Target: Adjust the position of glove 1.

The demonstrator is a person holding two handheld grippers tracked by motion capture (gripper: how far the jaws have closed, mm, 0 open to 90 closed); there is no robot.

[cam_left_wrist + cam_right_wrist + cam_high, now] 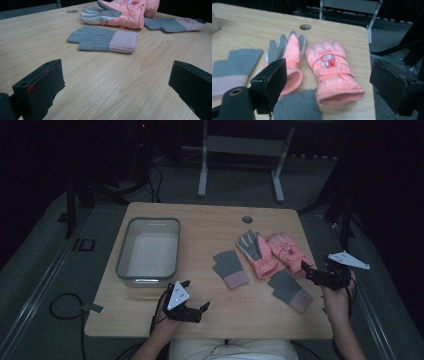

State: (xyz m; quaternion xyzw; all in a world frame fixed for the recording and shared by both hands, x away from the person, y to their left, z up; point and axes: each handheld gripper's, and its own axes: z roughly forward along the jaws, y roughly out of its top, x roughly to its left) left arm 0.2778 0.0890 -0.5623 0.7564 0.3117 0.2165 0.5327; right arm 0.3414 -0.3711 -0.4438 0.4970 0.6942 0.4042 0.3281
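Two pairs of gloves lie on the right half of the wooden table [210,225]. One grey knit glove with a pink cuff [230,268] [105,40] is near the middle, and its partner [291,290] [297,106] lies nearer the right front. Between them are two pink ski gloves. One [256,252] [287,55] is palm up with a grey palm; the other [287,251] [332,67] shows a cartoon patch. My left gripper [196,296] [116,85] stands open low over bare wood near the front edge. My right gripper [309,274] [332,85] is open, held just before the patch glove's cuff.
A grey plastic bin [122,251] with nothing inside stands at the table's left. A round cable hole [247,219] sits near the far edge. White desk legs [202,170] stand on the floor beyond, and a cable [62,307] lies at the left.
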